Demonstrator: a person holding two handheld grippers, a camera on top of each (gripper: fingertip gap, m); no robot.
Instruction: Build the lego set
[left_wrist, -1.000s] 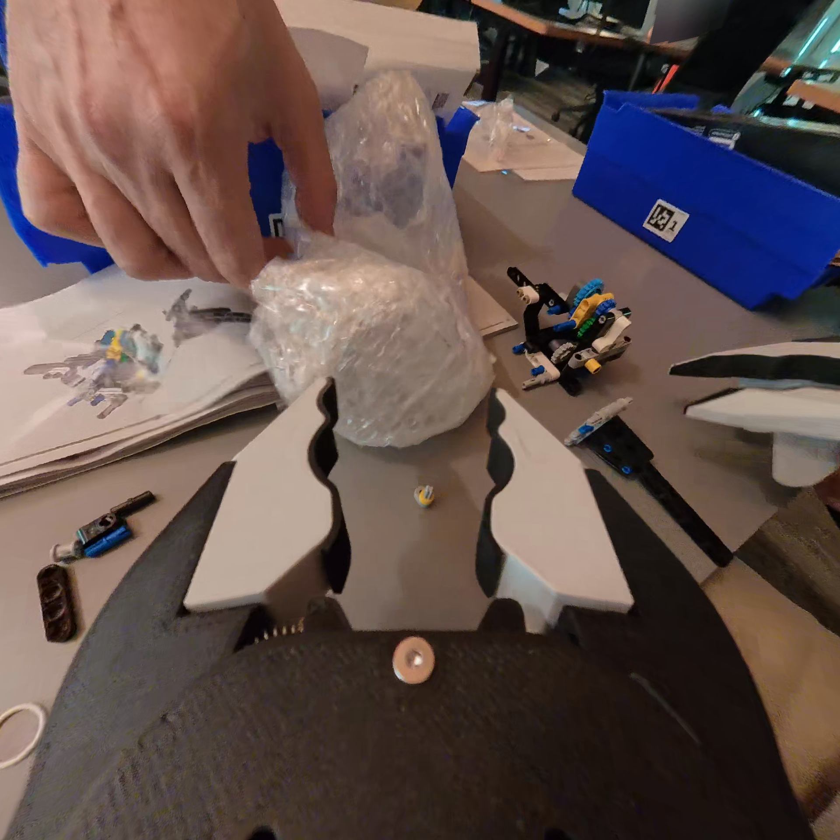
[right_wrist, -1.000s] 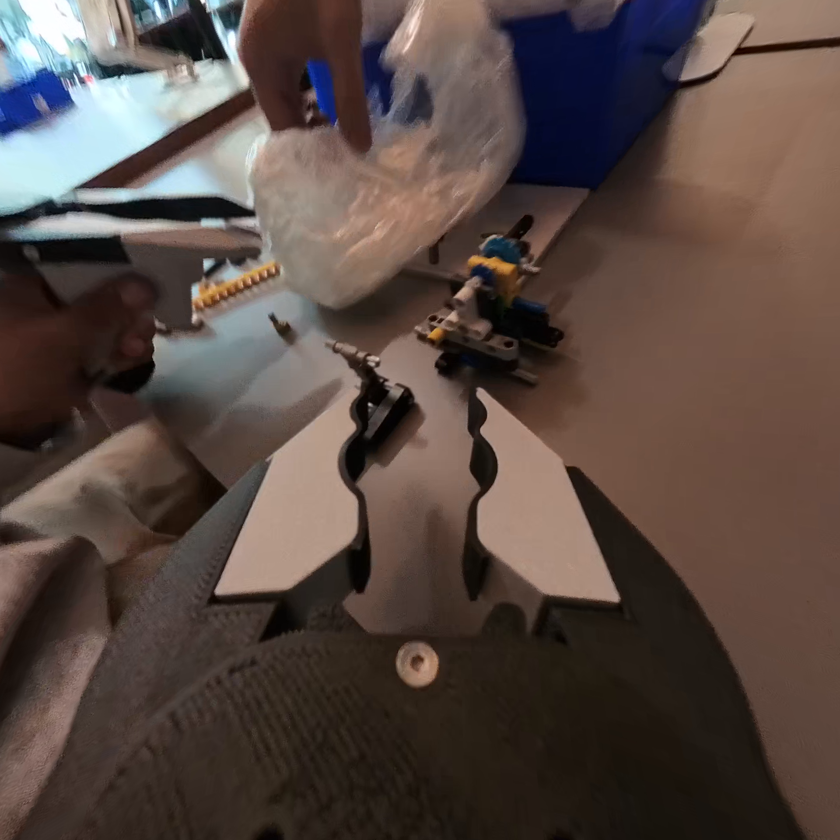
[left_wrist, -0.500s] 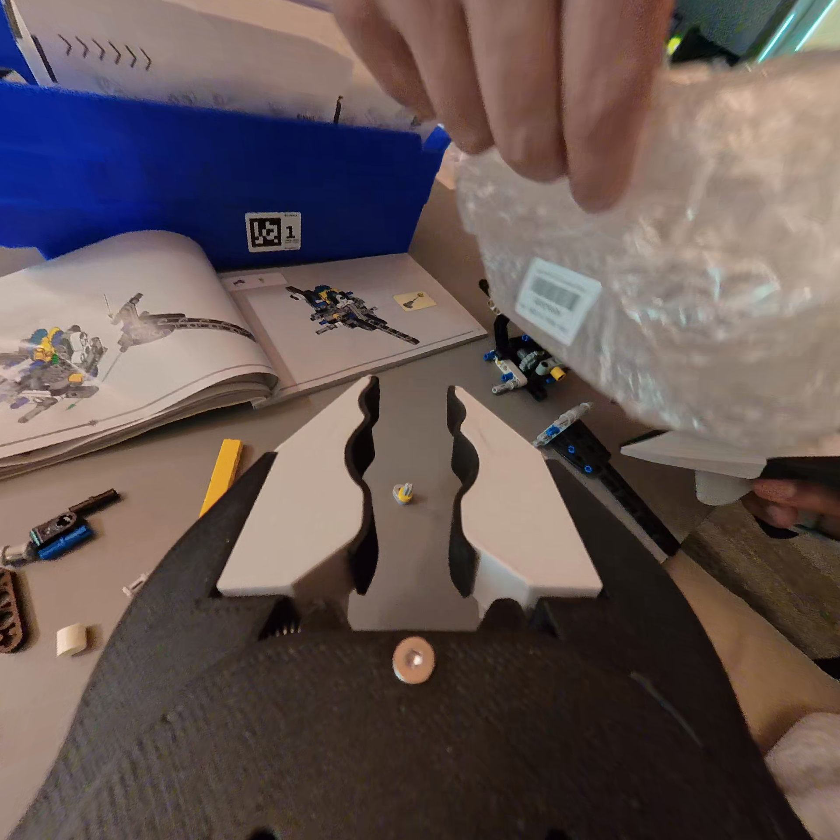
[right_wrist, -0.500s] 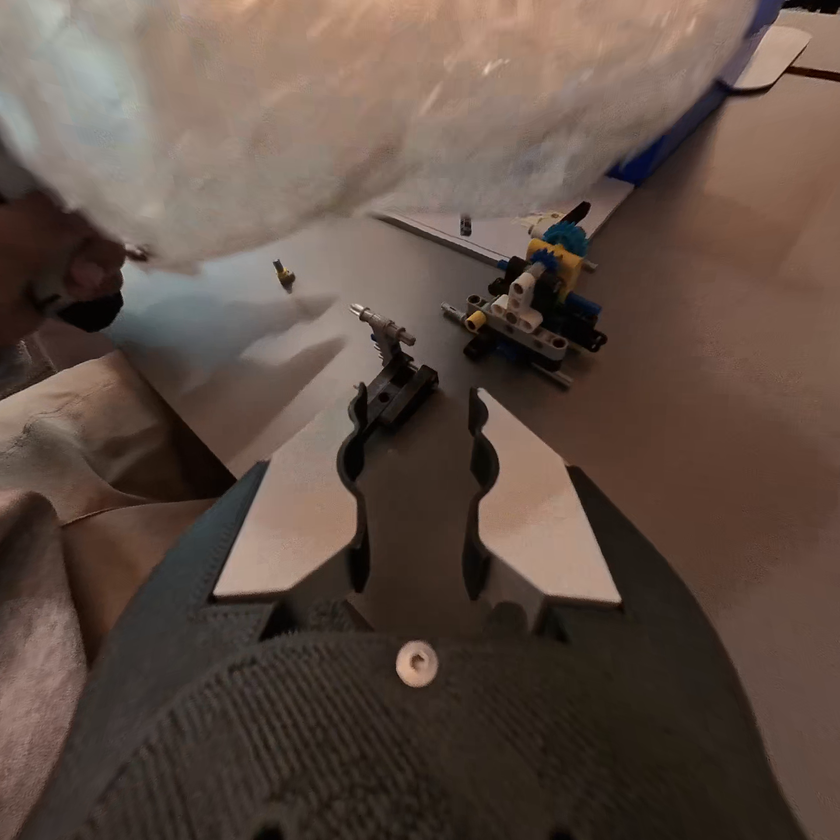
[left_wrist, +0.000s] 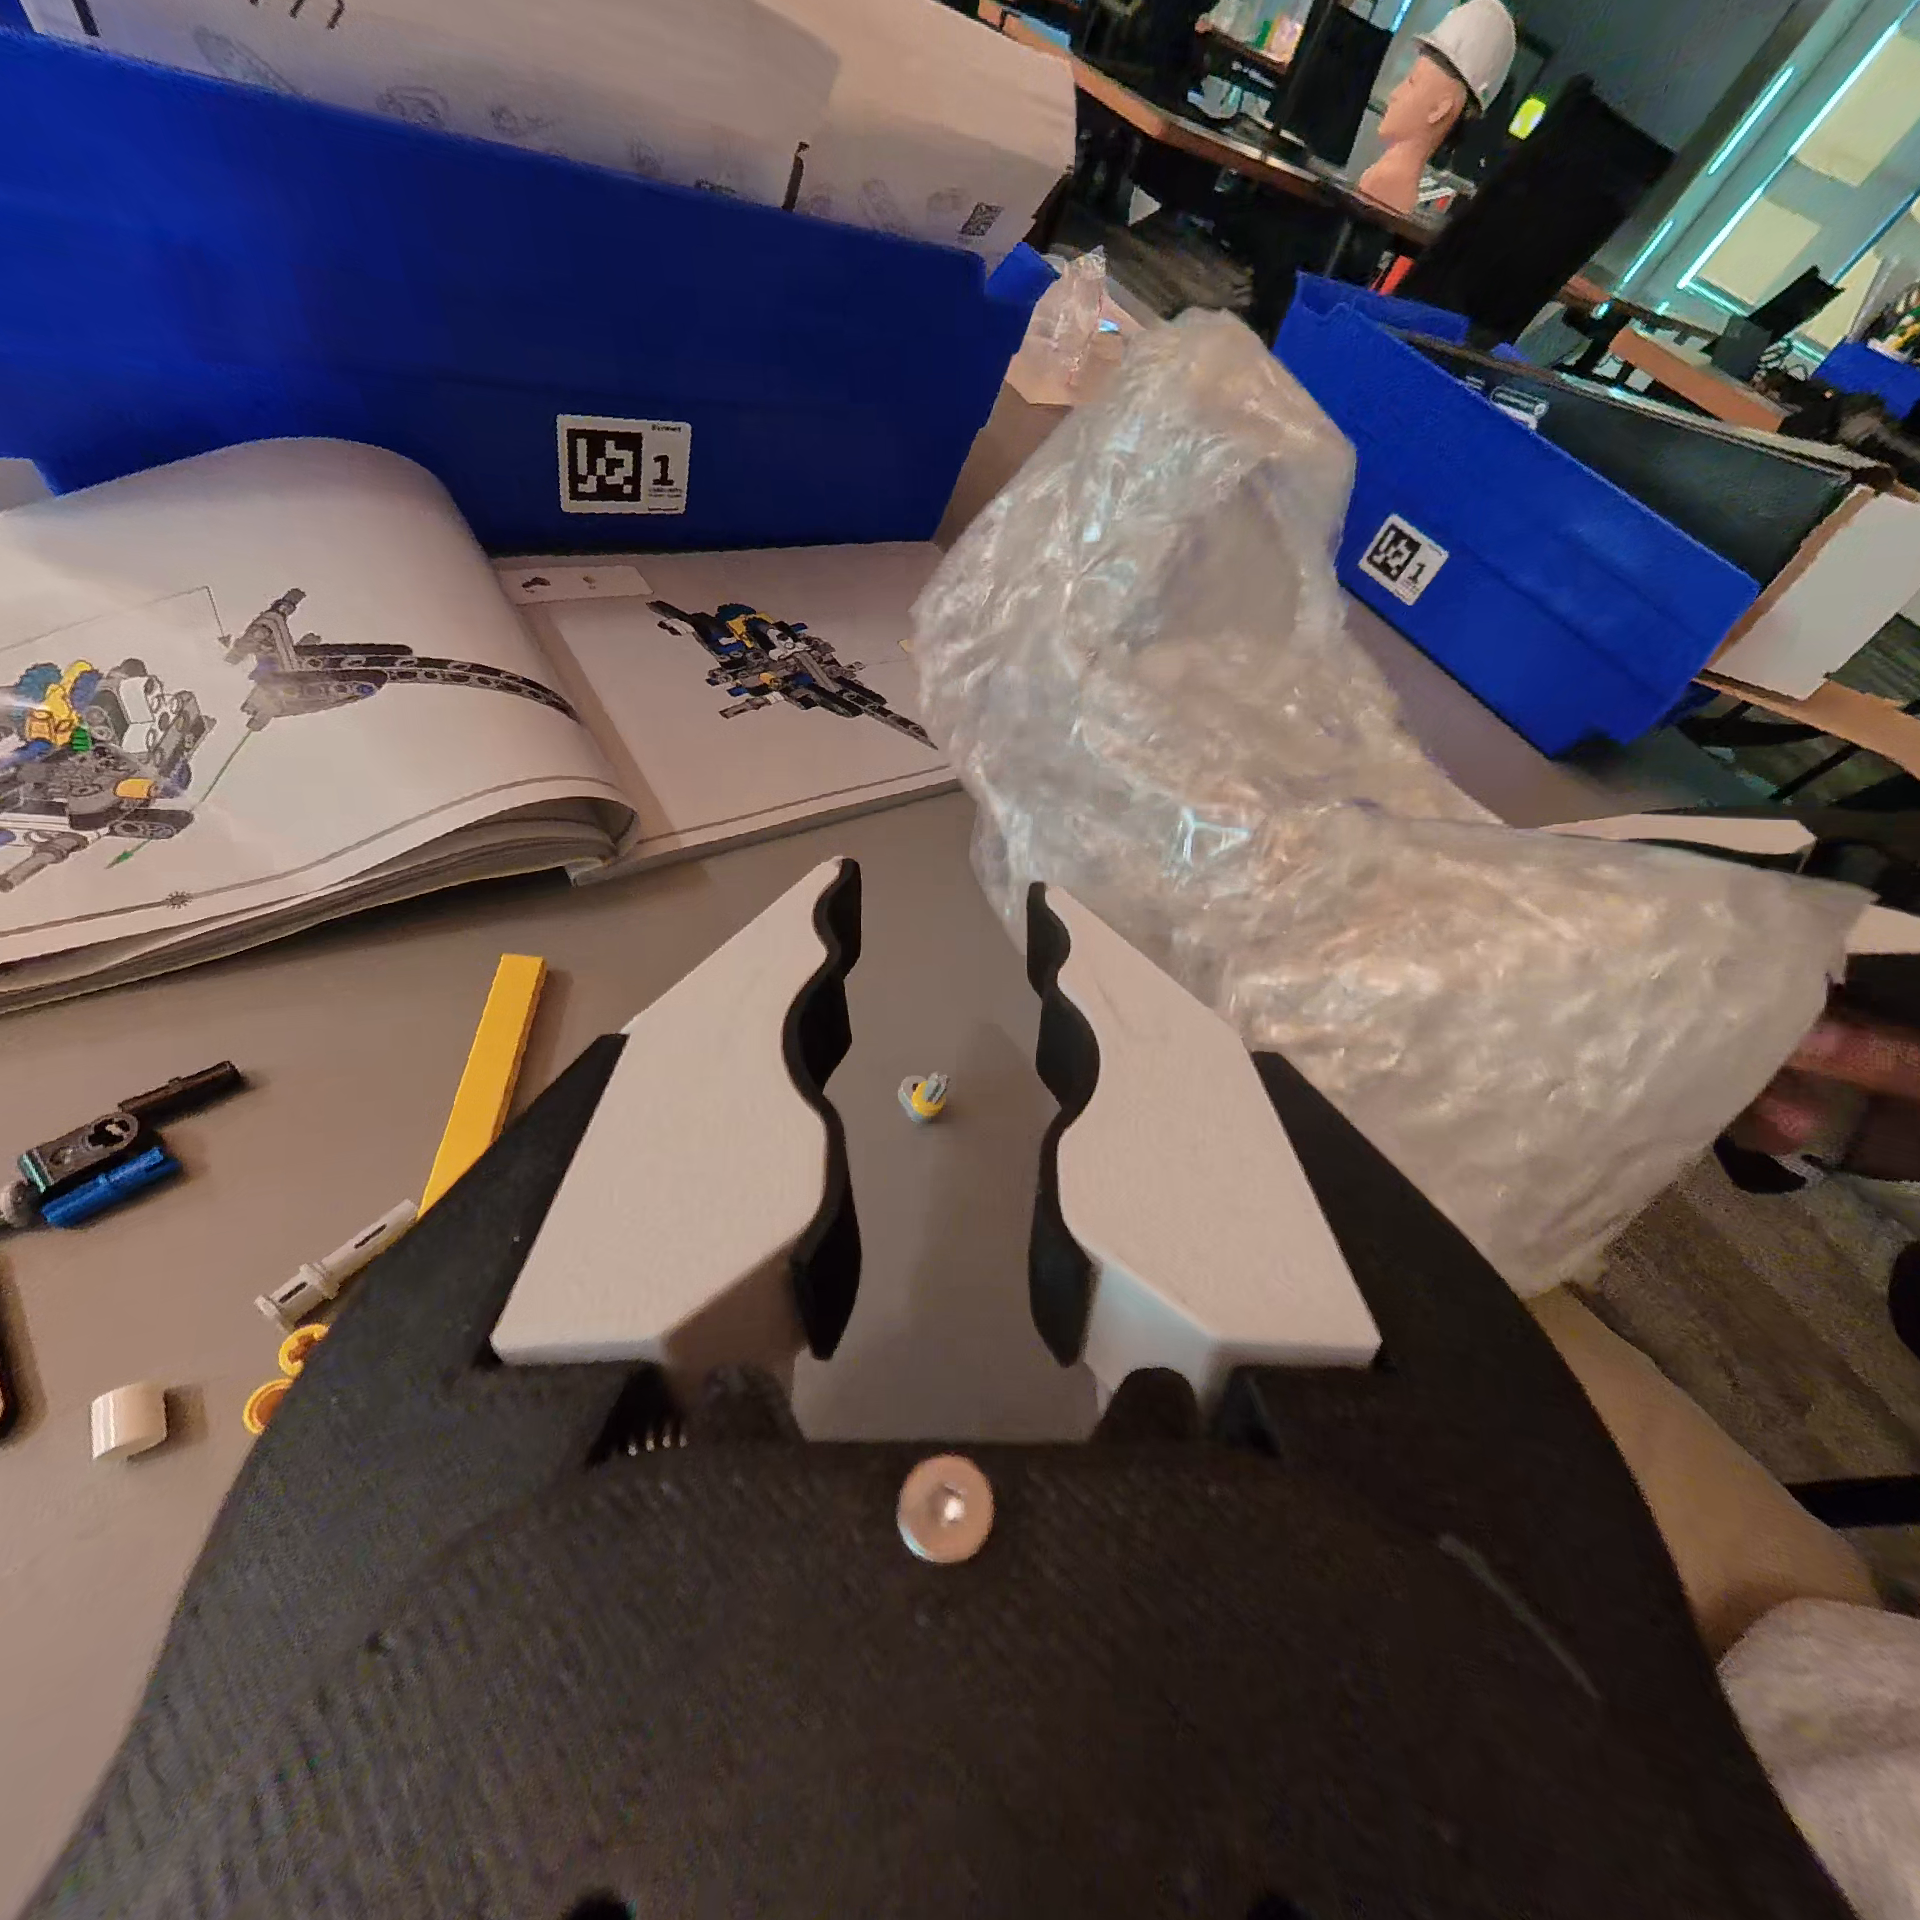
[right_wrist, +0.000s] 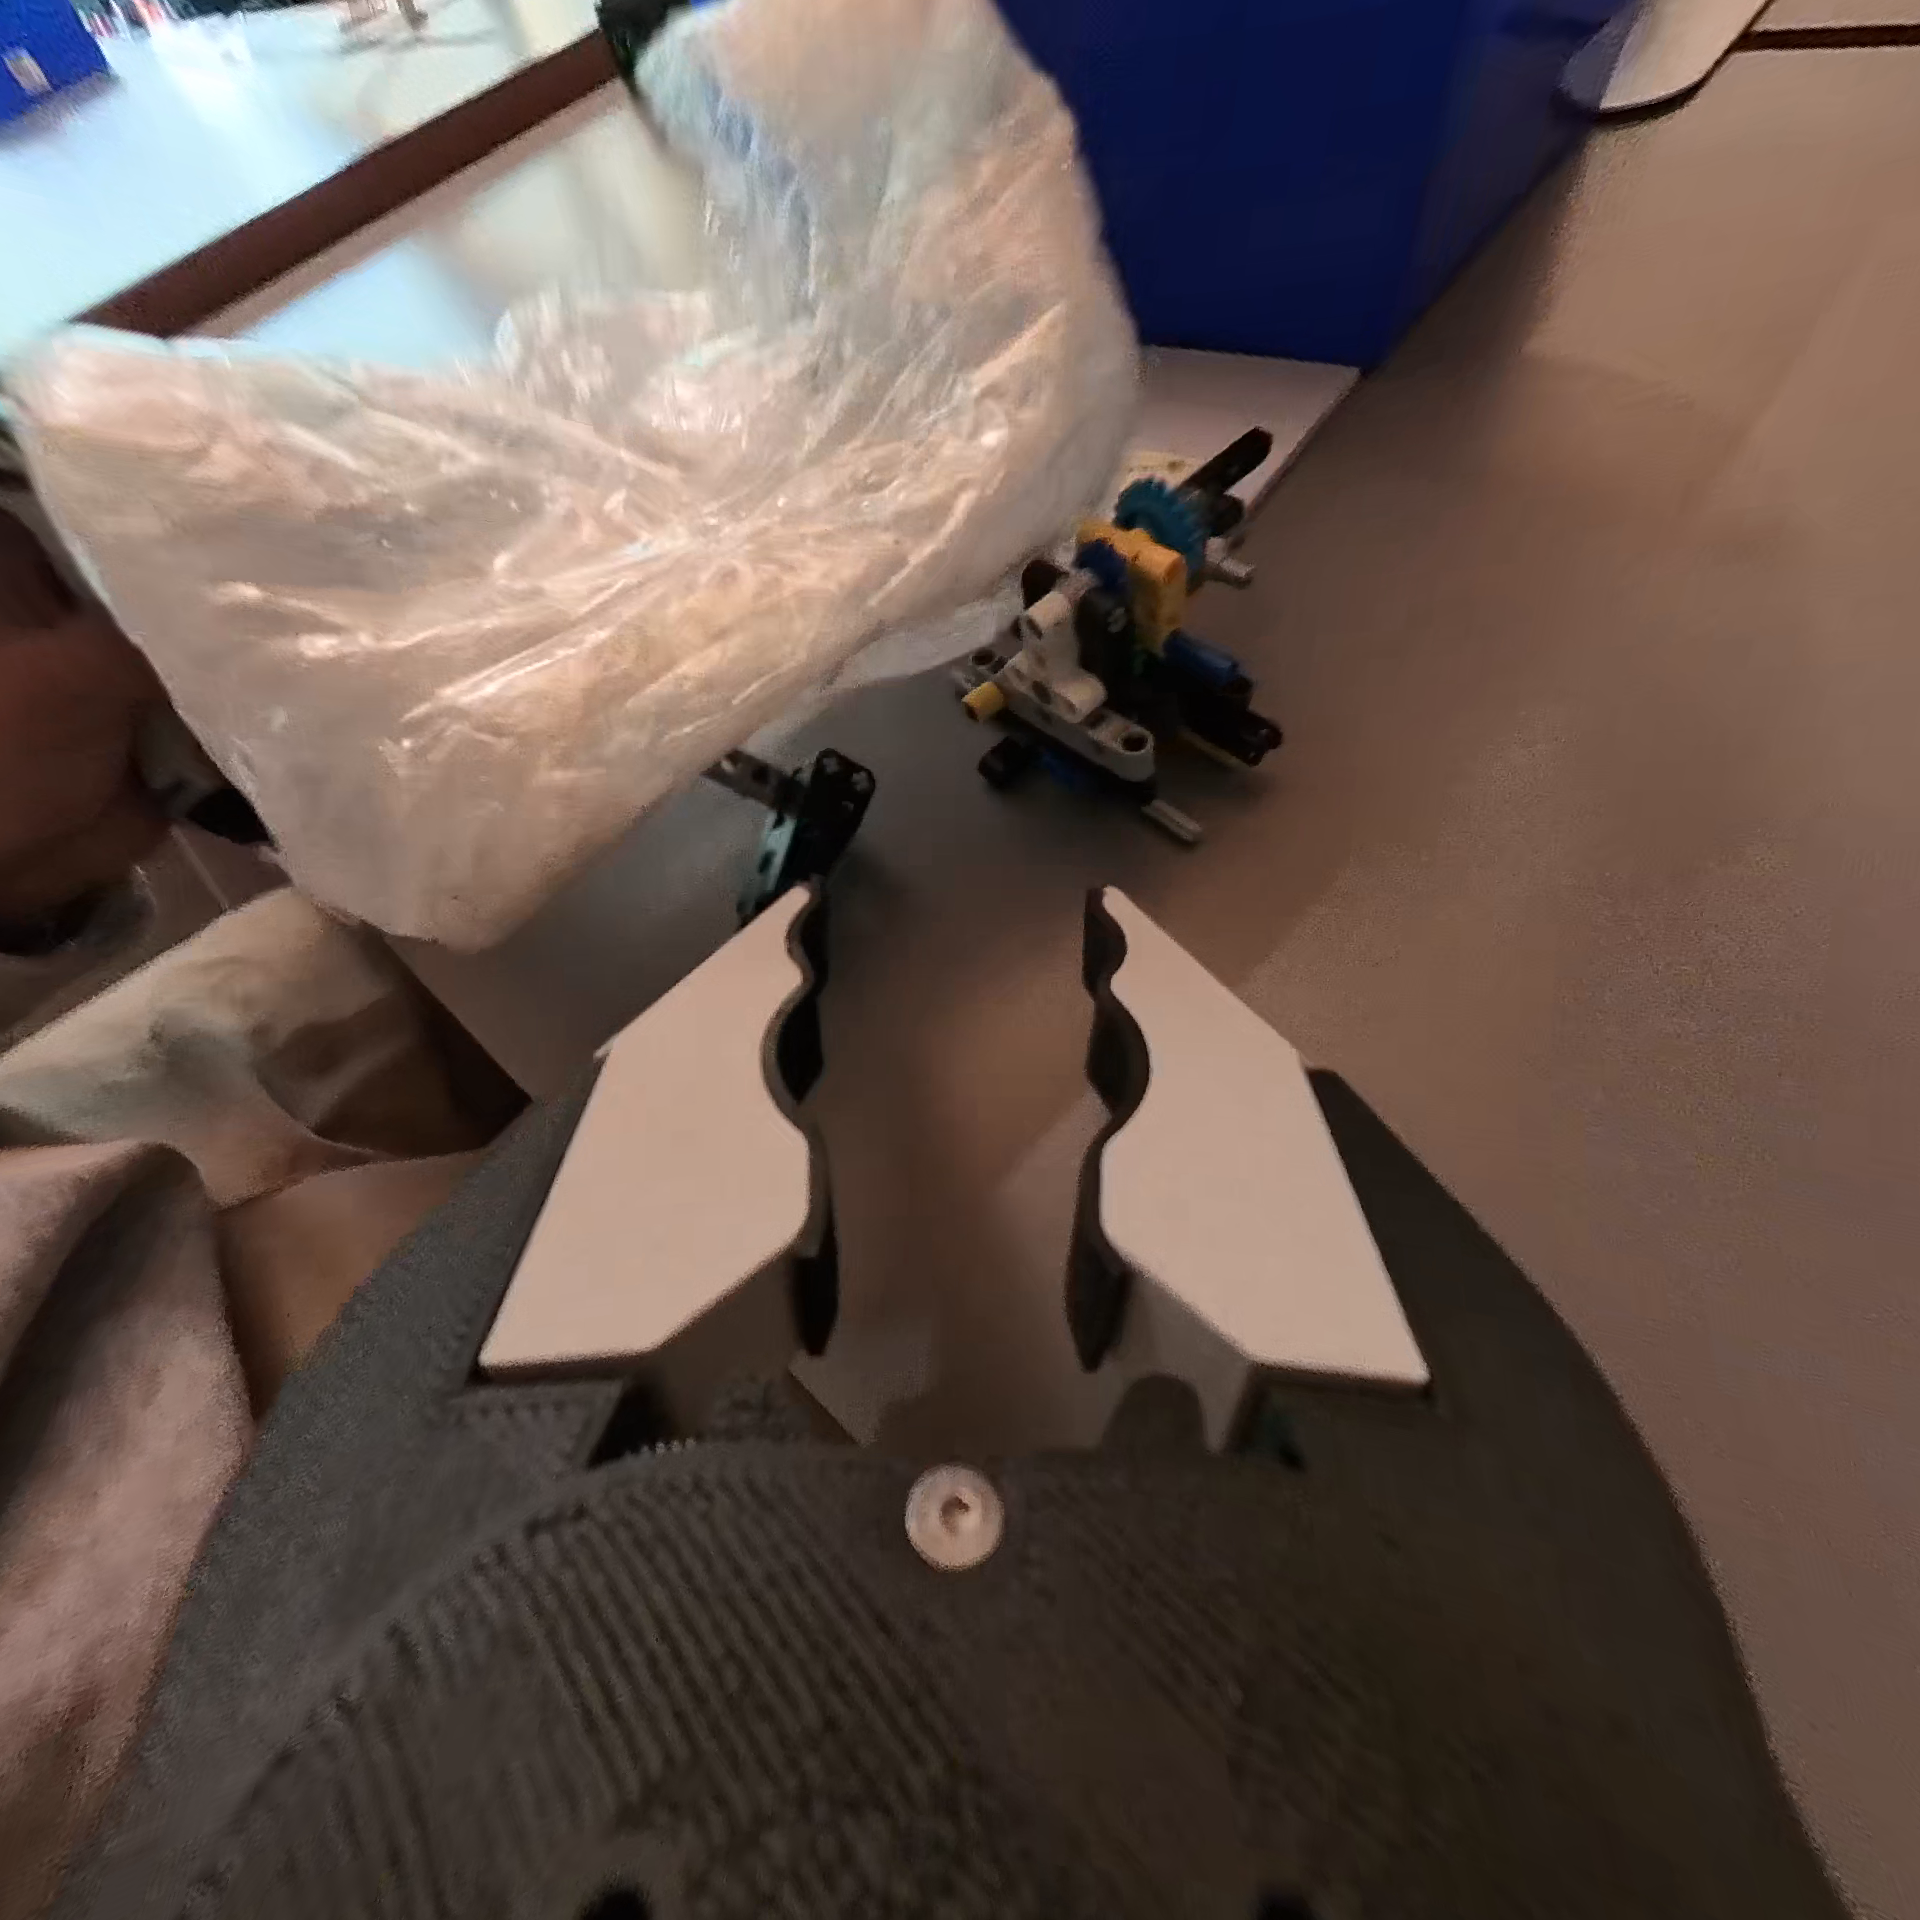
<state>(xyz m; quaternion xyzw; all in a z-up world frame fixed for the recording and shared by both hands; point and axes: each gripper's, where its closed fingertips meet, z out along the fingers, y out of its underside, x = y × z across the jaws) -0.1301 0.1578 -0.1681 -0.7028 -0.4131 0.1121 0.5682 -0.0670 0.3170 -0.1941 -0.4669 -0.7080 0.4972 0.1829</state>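
Between the open left tongs (left_wrist: 943, 894), small yellow-grey piece (left_wrist: 923, 1097)

Small peg (left_wrist: 923, 1097) between claw (left_wrist: 943, 899) fingers (apart)

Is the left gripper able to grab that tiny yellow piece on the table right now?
Probably yes. The tiny yellow piece lies on bare table between the left gripper's open fingers, with nothing covering it. The plastic bag hangs off to the side.
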